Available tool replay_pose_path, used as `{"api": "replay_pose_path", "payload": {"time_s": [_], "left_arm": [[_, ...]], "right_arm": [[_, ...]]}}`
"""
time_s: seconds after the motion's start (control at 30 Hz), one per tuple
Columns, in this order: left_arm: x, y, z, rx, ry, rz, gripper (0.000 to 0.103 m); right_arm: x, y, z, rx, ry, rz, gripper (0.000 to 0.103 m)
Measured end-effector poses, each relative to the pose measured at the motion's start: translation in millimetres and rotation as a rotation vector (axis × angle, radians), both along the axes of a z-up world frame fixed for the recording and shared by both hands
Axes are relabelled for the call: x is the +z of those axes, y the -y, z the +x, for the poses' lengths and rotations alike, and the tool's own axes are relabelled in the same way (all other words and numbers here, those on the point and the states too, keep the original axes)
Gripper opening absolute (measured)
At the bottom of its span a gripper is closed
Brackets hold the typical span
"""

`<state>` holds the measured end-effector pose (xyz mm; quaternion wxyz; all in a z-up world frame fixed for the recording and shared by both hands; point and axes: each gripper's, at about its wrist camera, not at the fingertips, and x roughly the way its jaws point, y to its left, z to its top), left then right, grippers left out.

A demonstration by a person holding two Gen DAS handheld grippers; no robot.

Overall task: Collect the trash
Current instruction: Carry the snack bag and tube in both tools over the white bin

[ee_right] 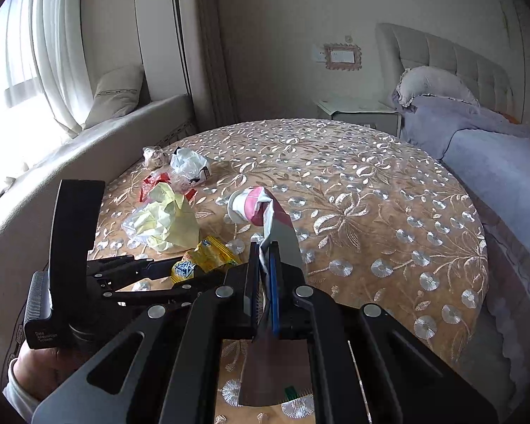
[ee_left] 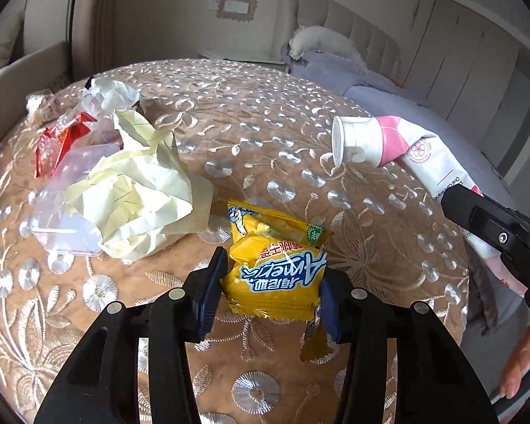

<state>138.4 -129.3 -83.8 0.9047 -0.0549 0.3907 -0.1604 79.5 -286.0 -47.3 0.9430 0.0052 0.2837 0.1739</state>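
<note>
I am holding a gripper in each hand over a round table covered with a tan cloth embroidered in silver flowers and leaves. My left gripper points down at the near part of the table, and its two blue-padded fingers sit on either side of a yellow snack wrapper printed with blue and white lettering; the pads touch the wrapper's two sides, pinching it where it lies on the cloth. My right gripper is pressed together on the flattened tail of a pink and white toothpaste tube, which juts forward from the jaws above the table, its white cap pointing away from me. From the left wrist view the tube hangs to the right of the wrapper, well apart from it. Farther back on the left side of the table lies a loose heap of trash: a crumpled pale yellow paper just beside the wrapper, a clear plastic bag partly under it, a red wrapper behind that, and crumpled white plastic and a small wadded scrap near the far edge. Beyond the table stand a bed with lavender bedding and a padded headboard, a white nightstand, and a curtained window on the left.
</note>
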Motion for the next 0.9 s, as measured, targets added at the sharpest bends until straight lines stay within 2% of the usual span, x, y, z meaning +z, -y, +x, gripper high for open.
{"api": "replay_pose_path", "payload": {"time_s": [0.3, 0.57, 0.63, 0.73, 0.9], "left_arm": [[32, 19, -55, -0.03, 0.182, 0.068, 0.043], [36, 55, -103, -0.127, 0.231, 0.049, 0.043], [34, 65, -116, -0.168, 0.239, 0.023, 0.043], [28, 82, -134, -0.244, 0.235, -0.013, 0.043], [9, 119, -162, -0.362, 0.206, -0.009, 0.043]], "right_arm": [[-1, 15, -35, -0.019, 0.035, -0.015, 0.006], [-6, 52, -90, -0.091, 0.054, -0.031, 0.006], [-9, 64, -106, -0.119, 0.053, -0.039, 0.006], [-15, 82, -131, -0.163, 0.051, -0.062, 0.006], [-30, 112, -170, -0.24, 0.031, -0.077, 0.006]]}}
